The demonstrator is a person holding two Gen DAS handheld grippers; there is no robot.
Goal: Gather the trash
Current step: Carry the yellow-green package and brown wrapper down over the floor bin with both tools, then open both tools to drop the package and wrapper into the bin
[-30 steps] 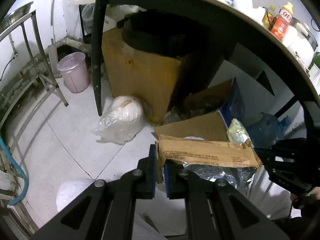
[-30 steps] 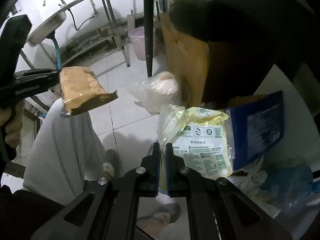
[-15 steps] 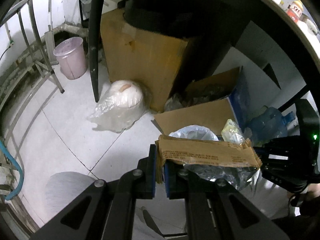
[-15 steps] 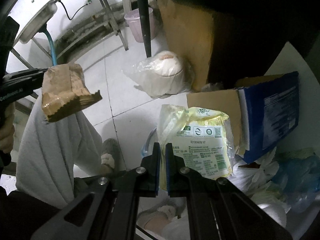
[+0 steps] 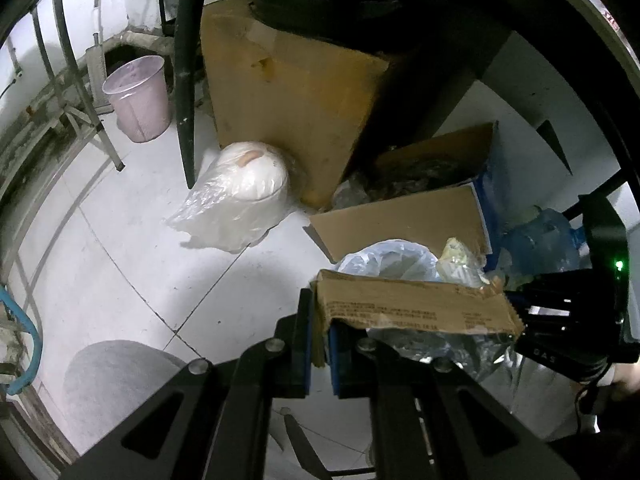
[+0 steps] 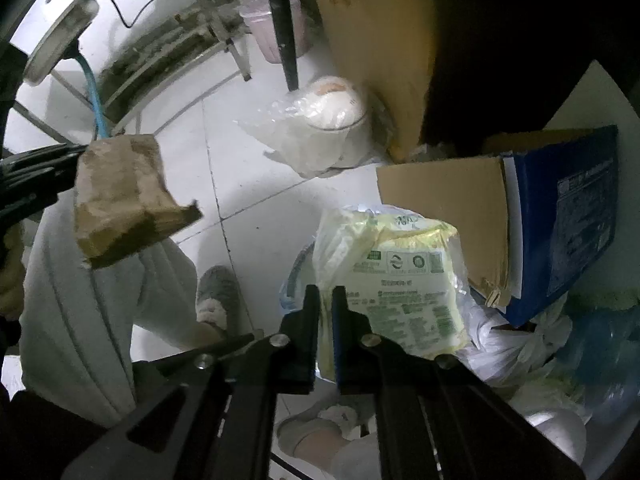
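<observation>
My left gripper (image 5: 320,328) is shut on one end of a brown paper packet (image 5: 416,304), which sticks out to the right over a bin lined with a pale plastic bag (image 5: 388,256). In the right wrist view the same brown packet (image 6: 120,196) hangs at the left from the left gripper (image 6: 36,176). My right gripper (image 6: 326,300) pinches the edge of a yellow-green plastic packet (image 6: 400,276); its jaws are opening, with the packet still between the pads. The packet hangs just above the bin liner (image 6: 292,292). The yellow packet (image 5: 460,256) also shows in the left wrist view, in front of the right gripper (image 5: 560,316).
A large cardboard box (image 5: 288,96) stands under a dark table by a black table leg (image 5: 186,72). An open blue carton (image 6: 560,216) sits right of the bin. A bagged white pot (image 5: 240,196), a pink bucket (image 5: 138,96) and the person's slippers (image 6: 216,300) are on the tiled floor.
Both grippers have come down toward the floor with their packets. The bin liner and the blue carton now look nearer, and the yellow packet hangs lower over the bin.
</observation>
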